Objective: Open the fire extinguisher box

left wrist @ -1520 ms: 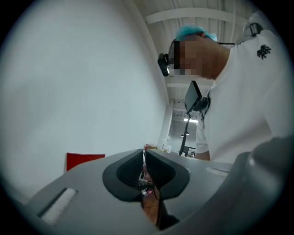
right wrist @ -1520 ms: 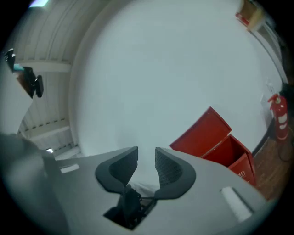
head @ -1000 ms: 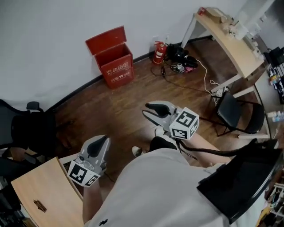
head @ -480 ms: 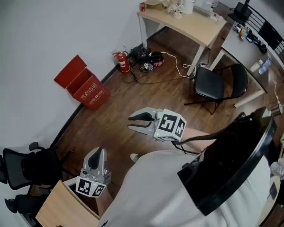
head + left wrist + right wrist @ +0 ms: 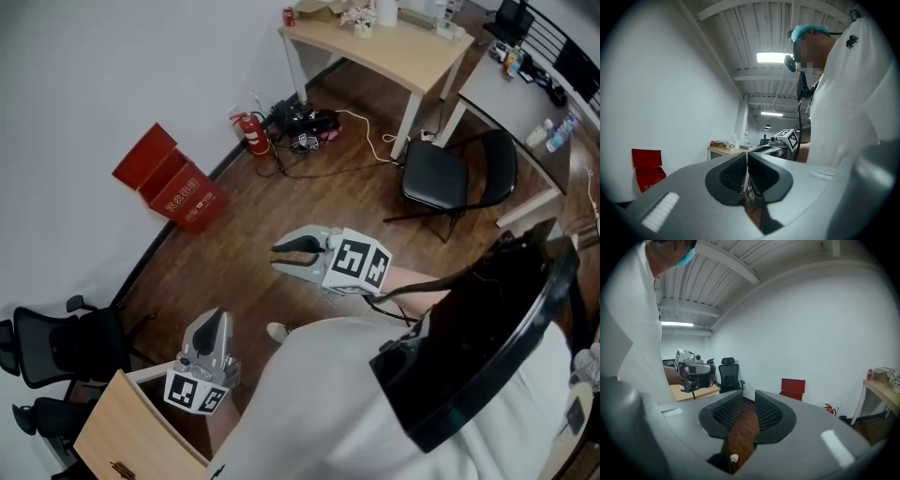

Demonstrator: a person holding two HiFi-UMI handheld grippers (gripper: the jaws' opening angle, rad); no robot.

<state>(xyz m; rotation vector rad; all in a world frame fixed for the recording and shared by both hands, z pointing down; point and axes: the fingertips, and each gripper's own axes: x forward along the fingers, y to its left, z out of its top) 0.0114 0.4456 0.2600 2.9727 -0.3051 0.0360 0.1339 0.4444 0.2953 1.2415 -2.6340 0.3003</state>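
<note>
While I look down in the head view, the red box (image 5: 172,194) sits against the wall, well apart from both grippers, long side along the wall, front facing the room. Its lid looks raised, though it's small here.

In the left gripper view, the left gripper (image 5: 746,157) is pressed together, empty, box far left.

In the right gripper view, the right gripper (image 5: 749,395) is closing on nothing, box nearly dead ahead: the better-aimed hand.

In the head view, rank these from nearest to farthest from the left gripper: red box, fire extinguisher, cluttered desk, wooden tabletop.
1. Wooden tabletop, beside the left gripper, lower left.
2. Red box, against the wall.
3. Fire extinguisher, further along the wall.
4. Cluttered desk, top.
</note>
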